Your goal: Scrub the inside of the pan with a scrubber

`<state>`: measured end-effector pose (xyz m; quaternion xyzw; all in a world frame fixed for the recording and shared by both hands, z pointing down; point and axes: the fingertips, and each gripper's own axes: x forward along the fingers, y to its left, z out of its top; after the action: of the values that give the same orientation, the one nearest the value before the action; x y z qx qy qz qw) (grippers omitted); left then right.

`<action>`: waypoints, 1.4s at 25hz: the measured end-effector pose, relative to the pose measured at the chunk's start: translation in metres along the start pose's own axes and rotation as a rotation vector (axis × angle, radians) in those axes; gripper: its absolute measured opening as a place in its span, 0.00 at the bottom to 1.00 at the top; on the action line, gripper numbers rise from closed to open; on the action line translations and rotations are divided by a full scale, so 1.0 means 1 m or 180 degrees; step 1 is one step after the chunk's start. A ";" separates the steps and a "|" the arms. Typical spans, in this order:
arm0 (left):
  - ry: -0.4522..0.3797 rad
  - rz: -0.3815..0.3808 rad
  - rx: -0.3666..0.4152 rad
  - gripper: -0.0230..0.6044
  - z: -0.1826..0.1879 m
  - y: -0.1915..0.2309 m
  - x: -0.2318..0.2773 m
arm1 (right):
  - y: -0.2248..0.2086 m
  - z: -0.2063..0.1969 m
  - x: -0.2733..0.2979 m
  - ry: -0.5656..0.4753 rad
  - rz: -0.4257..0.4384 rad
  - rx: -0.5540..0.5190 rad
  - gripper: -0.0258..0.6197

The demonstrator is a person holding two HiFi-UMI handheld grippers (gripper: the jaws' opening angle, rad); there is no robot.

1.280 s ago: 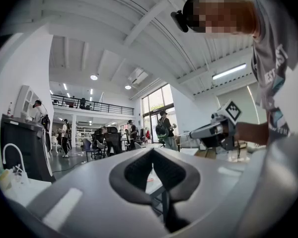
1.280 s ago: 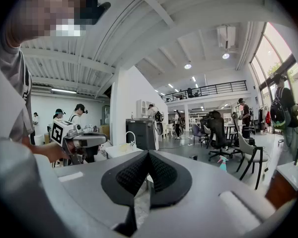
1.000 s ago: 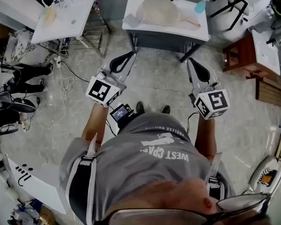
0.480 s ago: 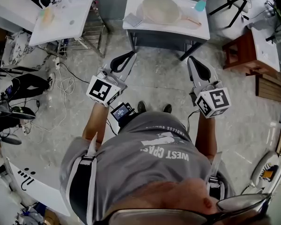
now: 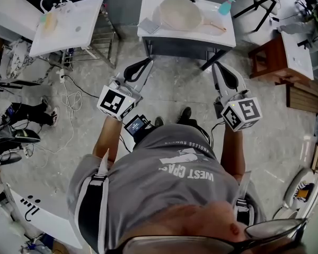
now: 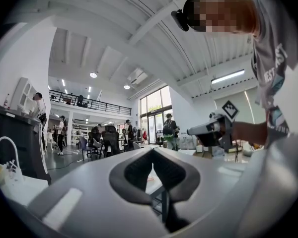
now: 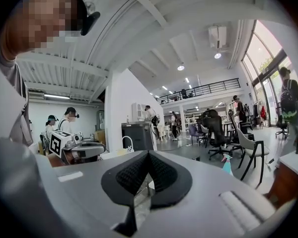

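A cream pan with a wooden handle lies on a white table at the top of the head view. A grey scrubber pad lies beside the pan on its left. Both grippers are held out level over the floor, short of the table. My left gripper is shut and holds nothing; in its own view the pads meet at the tip. My right gripper is also shut and empty, its pads touching. Each gripper view shows the other gripper alongside.
A teal spray bottle stands on the table to the right of the pan. Another white table stands at the upper left, a wooden bench at the right. Cables lie on the floor. Other people stand at the far left.
The person has stepped toward the table: one foot has moved forward and the floor and furniture have shifted in view. Both grippers stay shut and held out as before.
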<state>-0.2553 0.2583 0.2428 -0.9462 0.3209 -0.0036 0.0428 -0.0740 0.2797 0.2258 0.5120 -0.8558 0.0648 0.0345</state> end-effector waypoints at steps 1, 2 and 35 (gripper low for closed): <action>0.0003 0.0002 -0.0008 0.04 -0.001 0.001 0.004 | -0.004 0.000 0.003 0.0002 0.0011 -0.0006 0.04; 0.0009 0.0008 -0.0019 0.04 -0.002 0.003 0.009 | -0.009 0.000 0.007 0.0000 0.0022 -0.0007 0.04; 0.0506 0.0760 0.0113 0.04 -0.030 0.068 0.241 | -0.236 0.002 0.158 -0.0052 0.0915 0.0195 0.04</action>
<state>-0.1067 0.0556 0.2622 -0.8971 0.4334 -0.0790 0.0340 0.0588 0.0317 0.2618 0.3855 -0.9182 0.0909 0.0022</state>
